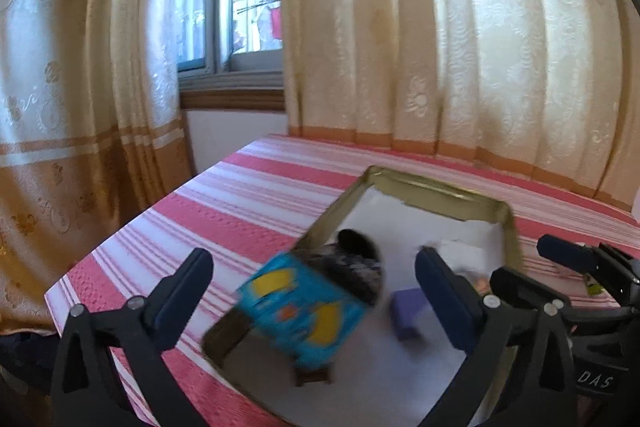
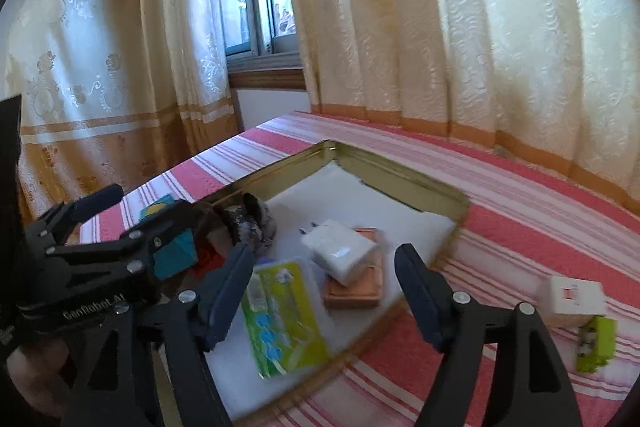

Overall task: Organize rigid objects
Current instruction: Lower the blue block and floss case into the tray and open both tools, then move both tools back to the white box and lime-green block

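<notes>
Both jaws stand apart, nothing pinched. Left gripper [image 1: 314,291] is spread wide over the near-left corner of the gold tin tray [image 1: 440,193]; the blue carton [image 1: 300,311] is between its fingers but the pads don't touch it, and it looks tilted and blurred, likely dropping or just settling against the dark furry-looking cylinder [image 1: 358,263]. Can't tell if it's at rest.

Right gripper [image 2: 324,291] hangs apart over the tray's near edge, above the green blister pack [image 2: 286,319]. White charger [image 2: 340,253] sits on the copper-coloured flat box [image 2: 354,287] mid-tray.

Still outside on the striped bedspread [image 2: 520,203], near right: white switch plate [image 2: 574,297] and a small green item [image 2: 596,343], touching or nearly.

Handling guess: the switch plate is light, stiff plastic with smooth faces, probably slippery. Pinch across 2 opposite edges, not the face. The soft bedding gives, so press down little.
</notes>
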Demonstrator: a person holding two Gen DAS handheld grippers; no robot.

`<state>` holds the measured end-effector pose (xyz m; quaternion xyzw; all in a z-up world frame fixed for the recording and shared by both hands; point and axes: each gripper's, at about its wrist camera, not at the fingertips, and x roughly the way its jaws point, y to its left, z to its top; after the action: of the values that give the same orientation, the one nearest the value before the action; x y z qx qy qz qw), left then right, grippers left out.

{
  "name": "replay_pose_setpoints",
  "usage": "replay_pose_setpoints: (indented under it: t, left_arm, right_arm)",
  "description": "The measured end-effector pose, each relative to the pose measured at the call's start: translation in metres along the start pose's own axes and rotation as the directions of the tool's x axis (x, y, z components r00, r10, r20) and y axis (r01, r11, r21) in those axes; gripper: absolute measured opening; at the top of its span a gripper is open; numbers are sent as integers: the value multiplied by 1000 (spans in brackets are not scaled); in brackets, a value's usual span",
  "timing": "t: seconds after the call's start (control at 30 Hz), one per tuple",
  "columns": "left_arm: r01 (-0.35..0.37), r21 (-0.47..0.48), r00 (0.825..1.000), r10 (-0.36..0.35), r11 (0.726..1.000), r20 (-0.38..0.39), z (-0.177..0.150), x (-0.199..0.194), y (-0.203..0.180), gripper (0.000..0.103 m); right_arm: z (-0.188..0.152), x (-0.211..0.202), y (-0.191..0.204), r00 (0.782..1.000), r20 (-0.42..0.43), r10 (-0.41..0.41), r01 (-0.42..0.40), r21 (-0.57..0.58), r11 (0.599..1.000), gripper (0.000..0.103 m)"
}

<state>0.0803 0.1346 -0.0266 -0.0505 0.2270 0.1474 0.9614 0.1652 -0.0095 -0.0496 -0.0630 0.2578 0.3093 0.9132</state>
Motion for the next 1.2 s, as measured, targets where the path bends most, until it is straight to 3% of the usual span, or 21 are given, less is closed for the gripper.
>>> replay_pose_setpoints:
  t: [0.2, 0.3, 0.43, 0.6, 0.67, 0.97, 1.1, 1.2]
  left_arm:
    - [68, 69, 997, -71, 995, 32, 1, -18, -49, 103]
    - [116, 98, 992, -119, 988, 30, -1, -23, -77, 103]
    - [183, 150, 983, -186, 972, 3, -3, -24, -121, 103]
    - [229, 215, 973, -226, 949, -41, -6, -16, -169, 103]
    - [244, 224, 970, -235, 943, -69, -5, -8, -183, 103]
    - [248, 217, 965, -222, 944, -138, -2, 17, -202, 103]
    - [249, 213, 963, -218, 945, -159, -1, 24, -206, 103]
    - [256, 220, 958, -218, 941, -185, 0, 31, -216, 103]
  right_arm:
    - [-15, -41, -40, 996, 31, -79, 78, 44, 996, 80]
    - [-25, -61, -71, 986, 38, -161, 158, 84, 984, 80]
    - [-42, -76, -119, 953, -2, -304, 301, 148, 942, 80]
    - [-56, -78, -169, 917, -93, -388, 399, 222, 889, 80]
    - [-58, -74, -177, 909, -126, -398, 416, 225, 881, 80]
    - [-66, -51, -193, 919, -226, -322, 374, 248, 894, 79]
    - [-68, -41, -200, 916, -273, -293, 364, 264, 893, 55]
    - [-70, -41, -207, 932, -268, -246, 324, 303, 896, 34]
